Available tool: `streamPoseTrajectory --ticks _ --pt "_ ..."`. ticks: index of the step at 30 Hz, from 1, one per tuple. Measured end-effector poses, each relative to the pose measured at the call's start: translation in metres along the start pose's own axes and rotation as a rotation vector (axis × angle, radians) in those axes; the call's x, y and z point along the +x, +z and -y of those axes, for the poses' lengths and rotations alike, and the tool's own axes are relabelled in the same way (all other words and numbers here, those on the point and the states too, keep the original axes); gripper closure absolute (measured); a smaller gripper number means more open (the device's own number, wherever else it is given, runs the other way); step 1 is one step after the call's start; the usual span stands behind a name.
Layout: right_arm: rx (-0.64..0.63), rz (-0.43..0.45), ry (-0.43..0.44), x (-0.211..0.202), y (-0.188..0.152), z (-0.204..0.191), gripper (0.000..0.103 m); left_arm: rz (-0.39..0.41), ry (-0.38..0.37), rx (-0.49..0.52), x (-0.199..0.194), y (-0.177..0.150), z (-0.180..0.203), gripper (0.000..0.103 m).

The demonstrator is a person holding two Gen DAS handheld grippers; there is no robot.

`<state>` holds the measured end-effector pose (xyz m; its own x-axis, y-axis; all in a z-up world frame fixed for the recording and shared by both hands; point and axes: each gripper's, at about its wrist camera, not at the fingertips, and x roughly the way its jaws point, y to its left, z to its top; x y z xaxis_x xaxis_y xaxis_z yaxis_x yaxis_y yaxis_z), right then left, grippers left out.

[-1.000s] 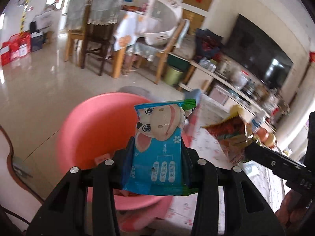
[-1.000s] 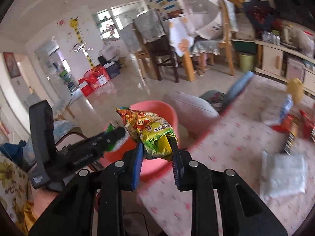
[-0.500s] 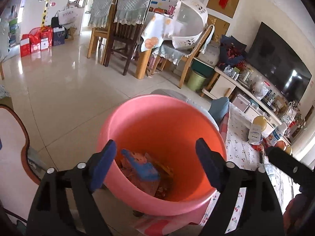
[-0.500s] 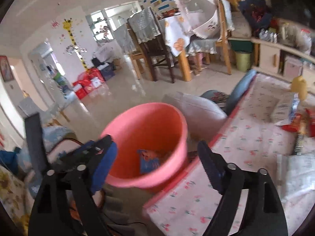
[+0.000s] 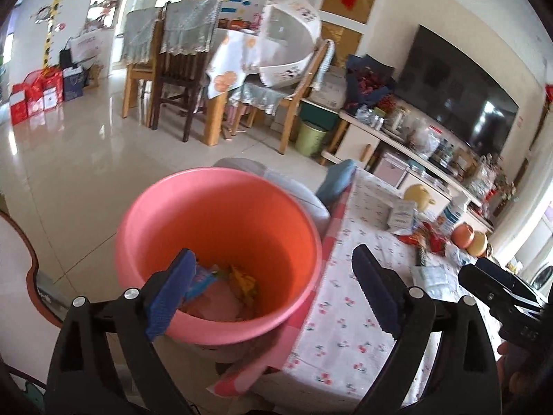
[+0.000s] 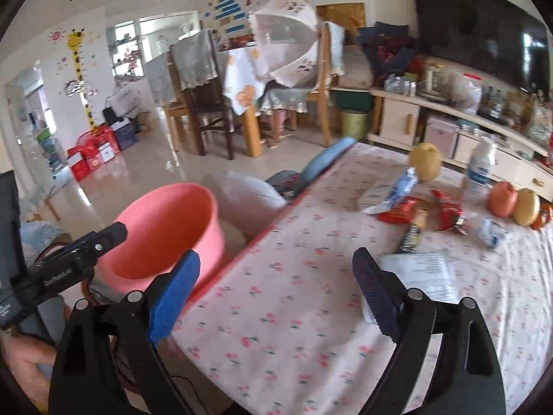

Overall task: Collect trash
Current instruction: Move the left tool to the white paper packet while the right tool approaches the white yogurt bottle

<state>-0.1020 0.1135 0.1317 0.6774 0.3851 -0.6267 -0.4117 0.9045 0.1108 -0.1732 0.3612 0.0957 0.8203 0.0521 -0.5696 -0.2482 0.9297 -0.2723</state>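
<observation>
A pink bucket [image 5: 221, 332] stands at the table's left edge, with a blue wrapper [image 5: 204, 276] and a yellow wrapper [image 5: 245, 280] lying inside. My left gripper [image 5: 273, 252] hovers over its mouth, jaws opening, nothing between them. My right gripper [image 6: 276, 254] is open and empty above the cherry-print tablecloth [image 6: 293, 311], to the right of the bucket [image 6: 166, 228]. On the table lie red wrappers [image 6: 401, 211], a blue-white sachet [image 6: 397, 186], a dark stick pack [image 6: 413, 231] and a white plastic bag [image 6: 421, 273].
A white bottle [image 6: 480, 173], a pear [image 6: 425, 160] and round fruits [image 6: 503, 199] stand at the table's far side. A grey cushion [image 6: 242, 193] sits behind the bucket. Dining chairs, a green bin [image 6: 354, 124] and a TV cabinet lie beyond across the tiled floor.
Both grippers let go of their snack wrappers, which now lie in the bucket, and stand wide. The right gripper has swung right from the bucket toward the table.
</observation>
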Motion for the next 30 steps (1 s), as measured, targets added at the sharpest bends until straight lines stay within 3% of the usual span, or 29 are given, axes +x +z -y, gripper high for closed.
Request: streamPoseTrajectory --ticks 13,30 --pt "0.031 0.059 -0.104 -0.045 -0.014 0.05 0.014 -0.008 -0.068 0.141 -0.016 -0.012 0.075 0.009" --pt "0.088 0.14 -0.194 -0.087 -0.031 0.109 0.013 -0.042 -0.102 0.295 -0.018 -0.037 0.15 0.008"
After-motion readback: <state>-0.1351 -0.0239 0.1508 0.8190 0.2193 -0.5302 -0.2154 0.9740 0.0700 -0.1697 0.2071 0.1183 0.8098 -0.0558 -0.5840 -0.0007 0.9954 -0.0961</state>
